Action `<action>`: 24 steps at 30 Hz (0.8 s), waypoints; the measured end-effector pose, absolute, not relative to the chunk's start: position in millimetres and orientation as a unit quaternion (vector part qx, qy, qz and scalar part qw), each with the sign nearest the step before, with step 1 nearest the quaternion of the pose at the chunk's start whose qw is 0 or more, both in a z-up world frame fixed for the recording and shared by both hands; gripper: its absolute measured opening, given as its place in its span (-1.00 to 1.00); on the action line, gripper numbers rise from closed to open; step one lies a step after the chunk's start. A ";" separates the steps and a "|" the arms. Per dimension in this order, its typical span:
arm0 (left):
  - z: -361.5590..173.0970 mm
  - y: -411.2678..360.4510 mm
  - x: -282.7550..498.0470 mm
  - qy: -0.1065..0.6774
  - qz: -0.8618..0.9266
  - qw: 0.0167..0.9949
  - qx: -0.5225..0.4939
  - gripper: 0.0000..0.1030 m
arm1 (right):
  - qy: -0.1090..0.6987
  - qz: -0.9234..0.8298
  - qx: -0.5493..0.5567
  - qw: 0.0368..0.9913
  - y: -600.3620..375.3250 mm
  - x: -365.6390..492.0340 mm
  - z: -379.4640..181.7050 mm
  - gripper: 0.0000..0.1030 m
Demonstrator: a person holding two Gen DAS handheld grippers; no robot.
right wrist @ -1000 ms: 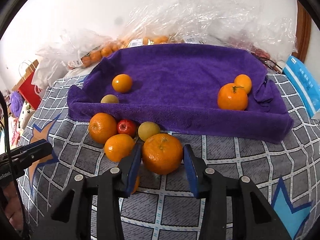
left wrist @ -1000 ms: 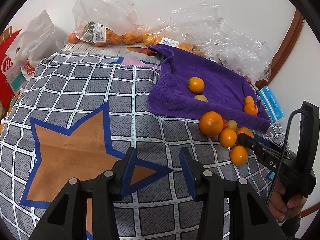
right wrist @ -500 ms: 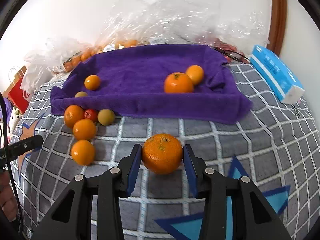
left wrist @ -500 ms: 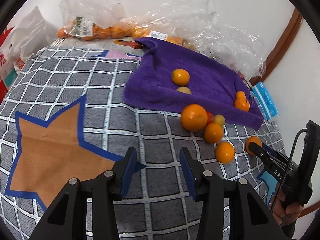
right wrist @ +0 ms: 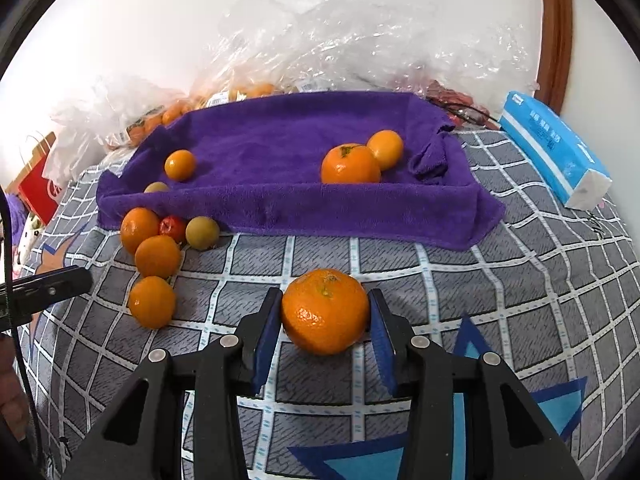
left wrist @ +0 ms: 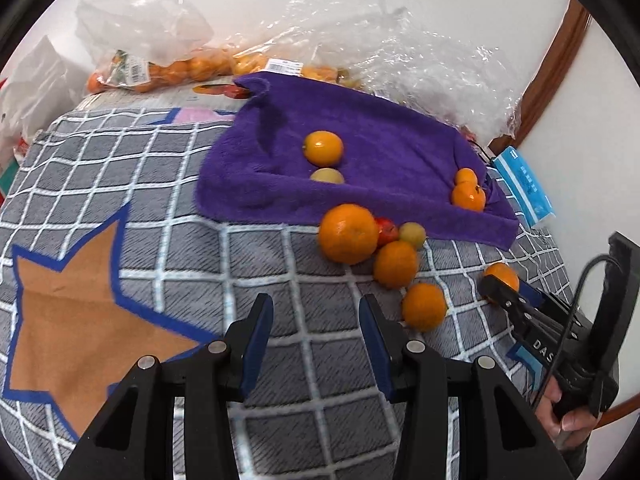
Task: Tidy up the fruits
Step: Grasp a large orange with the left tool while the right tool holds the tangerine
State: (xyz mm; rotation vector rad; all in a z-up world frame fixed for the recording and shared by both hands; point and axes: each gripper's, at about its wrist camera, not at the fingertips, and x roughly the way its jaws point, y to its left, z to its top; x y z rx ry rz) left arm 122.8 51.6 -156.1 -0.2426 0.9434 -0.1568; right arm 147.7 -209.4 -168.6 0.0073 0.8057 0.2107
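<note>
- The purple towel (right wrist: 280, 148) lies on your checked blanket (right wrist: 520, 280), holding four fruits.
- Your right gripper (right wrist: 325, 320), lettered "DAS", is clamped on an orange (right wrist: 324, 310) in front of the towel.
- Your left gripper (left wrist: 316, 320) stands apart, holding nothing.
- Barcode labels (left wrist: 282, 65) on the bags are unreadable.

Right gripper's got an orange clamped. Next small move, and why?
Probably carry it forward and up over the near edge of the purple towel, toward the open middle. The right gripper is shut on the held orange, well short of the towel, whose front edge stands raised. Four fruits already sit on it; the left gripper is open and empty.
</note>
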 end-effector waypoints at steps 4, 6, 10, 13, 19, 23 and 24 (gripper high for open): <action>-156.5 41.2 137.4 0.450 -0.075 0.883 -0.112 -0.18 | 0.383 0.108 0.017 0.917 -218.2 148.6 -168.3 -0.18; -154.7 37.6 144.5 0.446 -0.076 0.885 -0.112 -0.18 | 0.383 0.117 0.029 0.916 -221.6 149.6 -169.0 -0.18; -152.3 29.4 159.0 0.442 -0.076 0.887 -0.107 -0.18 | 0.387 0.128 0.031 0.913 -221.5 151.1 -170.0 -0.18; -155.2 25.3 166.9 0.446 -0.074 0.886 -0.103 -0.18 | 0.386 0.134 0.028 0.912 -219.6 150.7 -170.0 -0.18; -162.2 34.4 176.1 0.452 -0.085 0.876 -0.145 -0.23 | 0.385 0.149 0.034 0.910 -219.2 150.3 -170.5 -0.18; -161.7 38.9 174.4 0.453 -0.093 0.872 -0.159 -0.25 | 0.385 0.151 0.044 0.910 -221.8 150.9 -170.6 -0.18; -160.3 41.8 172.4 0.452 -0.093 0.872 -0.165 -0.25 | 0.384 0.151 0.045 0.910 -222.4 150.7 -170.4 -0.18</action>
